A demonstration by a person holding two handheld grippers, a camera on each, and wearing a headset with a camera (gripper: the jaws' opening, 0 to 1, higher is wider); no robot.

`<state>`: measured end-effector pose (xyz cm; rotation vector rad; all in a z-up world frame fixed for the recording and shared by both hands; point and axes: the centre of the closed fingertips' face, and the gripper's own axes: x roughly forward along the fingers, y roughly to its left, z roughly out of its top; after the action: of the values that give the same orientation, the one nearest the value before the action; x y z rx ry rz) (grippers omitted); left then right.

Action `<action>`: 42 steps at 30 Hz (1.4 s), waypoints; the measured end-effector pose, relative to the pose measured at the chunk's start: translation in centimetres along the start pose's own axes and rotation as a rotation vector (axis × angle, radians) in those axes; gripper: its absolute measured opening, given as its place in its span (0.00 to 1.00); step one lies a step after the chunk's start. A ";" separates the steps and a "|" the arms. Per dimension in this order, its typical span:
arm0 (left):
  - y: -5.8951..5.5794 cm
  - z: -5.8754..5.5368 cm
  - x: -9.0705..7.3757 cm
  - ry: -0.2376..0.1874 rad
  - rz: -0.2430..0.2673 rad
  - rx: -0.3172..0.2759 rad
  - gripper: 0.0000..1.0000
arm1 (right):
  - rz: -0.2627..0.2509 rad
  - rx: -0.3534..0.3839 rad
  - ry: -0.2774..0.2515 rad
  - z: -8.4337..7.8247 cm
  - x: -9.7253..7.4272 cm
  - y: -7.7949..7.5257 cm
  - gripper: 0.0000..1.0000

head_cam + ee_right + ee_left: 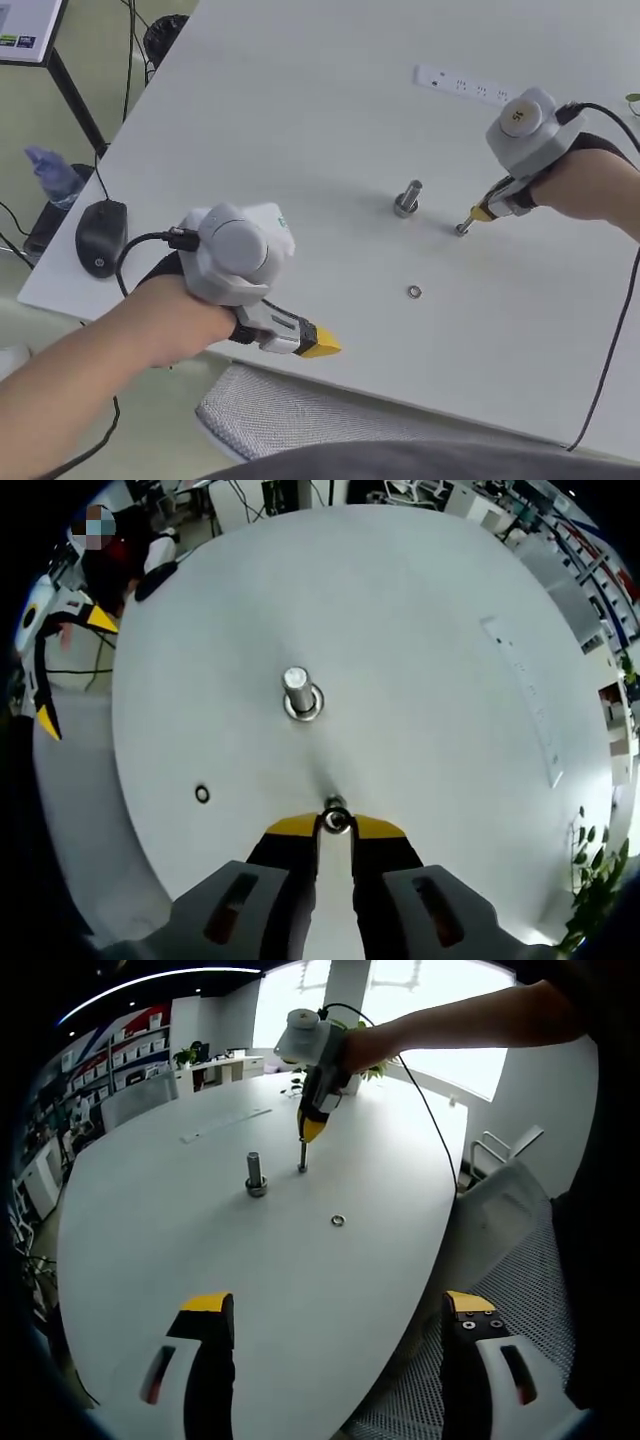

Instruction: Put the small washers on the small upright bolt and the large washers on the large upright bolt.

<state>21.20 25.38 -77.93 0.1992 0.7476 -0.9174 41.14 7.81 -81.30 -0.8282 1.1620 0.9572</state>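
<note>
Bolts stand upright mid-table: the large bolt [408, 197], wider at its foot, and the small bolt [464, 227] just to its right and slightly nearer, the two not touching. The right claw [482, 212] slants down from the far right, with its yellow tips at the small bolt's top. In the right gripper view its two sides are close together, and a small ring-like shape at the bolt's top sits between the tips. I cannot tell whether they pinch it or merely flank it, nor whether that shape is a washer or the bolt's own end.

One loose washer [414, 291] lies flat on the white table [300, 120], on the near side of the large bolt and clear of both bolts. The left claw [322, 345] is held over the table's near left edge, well apart from the bolts and the washer. The left gripper view shows its two sides spread wide, pointing across the table toward the bolts.

A power strip [465, 85] lies on the far side of the table, and a mouse [100, 235] sits at the left edge. A grey chair [290, 420] stands by the near edge.
</note>
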 end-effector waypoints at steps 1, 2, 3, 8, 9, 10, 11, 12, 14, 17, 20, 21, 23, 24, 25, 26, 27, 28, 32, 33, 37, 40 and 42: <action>-0.1 0.0 0.0 0.000 -0.002 -0.001 0.85 | -0.002 -0.002 0.000 0.0 0.0 0.0 0.12; -0.1 0.0 0.1 -0.001 -0.005 -0.003 0.85 | -0.004 -0.005 0.004 -0.2 -0.1 -0.1 0.12; -0.1 -0.1 0.1 -0.002 -0.006 -0.005 0.85 | -0.005 -0.005 0.006 -0.2 -0.1 -0.1 0.12; -0.3 -0.3 0.3 0.001 -0.011 -0.006 0.84 | -0.008 -0.014 0.015 -0.4 -0.1 0.1 0.12; -0.3 -0.2 0.3 0.000 -0.011 -0.008 0.83 | -0.007 -0.015 0.015 -0.3 -0.1 0.2 0.12; -0.3 -0.3 0.3 0.001 -0.012 -0.009 0.83 | -0.007 -0.017 0.015 -0.2 0.0 0.2 0.12; -0.3 -0.3 0.2 0.001 -0.012 -0.008 0.83 | -0.008 -0.017 0.018 -0.2 0.0 0.3 0.12; -0.3 -0.3 0.2 0.002 -0.012 -0.007 0.83 | -0.008 -0.019 0.020 -0.3 0.0 0.4 0.12; -0.2 -0.5 0.1 0.007 -0.010 -0.011 0.82 | -0.010 -0.024 0.027 -0.3 0.2 0.5 0.12; -0.2 -0.7 -0.1 0.010 -0.009 -0.014 0.81 | -0.008 -0.026 0.031 -0.3 0.3 0.5 0.12; -0.3 -1.1 -0.1 0.015 -0.011 -0.018 0.80 | -0.006 -0.029 0.036 -0.3 0.6 0.6 0.12; -0.3 -1.2 -0.1 0.017 -0.011 -0.019 0.80 | -0.004 -0.033 0.037 -0.2 0.9 0.4 0.12; -0.4 -1.5 -0.1 0.025 -0.012 -0.021 0.80 | 0.000 -0.035 0.044 -0.2 1.3 0.4 0.12; -0.3 -1.7 -0.1 0.025 -0.013 -0.021 0.80 | 0.002 -0.038 0.047 -0.2 1.4 0.5 0.12; -0.3 -1.7 -0.1 0.026 -0.014 -0.023 0.80 | 0.002 -0.041 0.047 -0.1 1.5 0.6 0.12; -0.3 -1.8 -0.1 0.027 -0.014 -0.025 0.80 | 0.003 -0.044 0.048 -0.1 1.7 0.7 0.12; -0.3 -1.8 -0.1 0.029 -0.013 -0.027 0.80 | 0.004 -0.046 0.049 -0.1 1.8 0.8 0.12; -0.3 -1.9 -0.1 0.032 -0.014 -0.027 0.80 | 0.003 -0.050 0.054 -0.2 2.0 0.8 0.12; -0.4 -2.0 -0.1 0.031 -0.019 -0.033 0.80 | 0.004 -0.064 0.067 -0.4 2.6 0.8 0.13; -0.4 -1.9 -0.1 0.029 -0.019 -0.034 0.80 | 0.005 -0.067 0.068 -0.6 3.2 0.6 0.13; -0.4 -2.2 0.0 0.037 -0.018 -0.039 0.79 | 0.011 -0.083 0.073 -0.7 4.1 0.3 0.13; -0.4 -2.4 0.0 0.048 -0.019 -0.035 0.79 | 0.015 -0.086 0.078 -0.8 4.5 0.2 0.13; -0.4 -2.3 0.0 0.048 -0.020 -0.040 0.79 | 0.016 -0.087 0.081 -0.9 4.6 0.3 0.13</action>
<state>19.76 26.22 -79.62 0.1794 0.8124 -0.9183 41.06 7.90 -86.00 -0.9359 1.2052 1.0005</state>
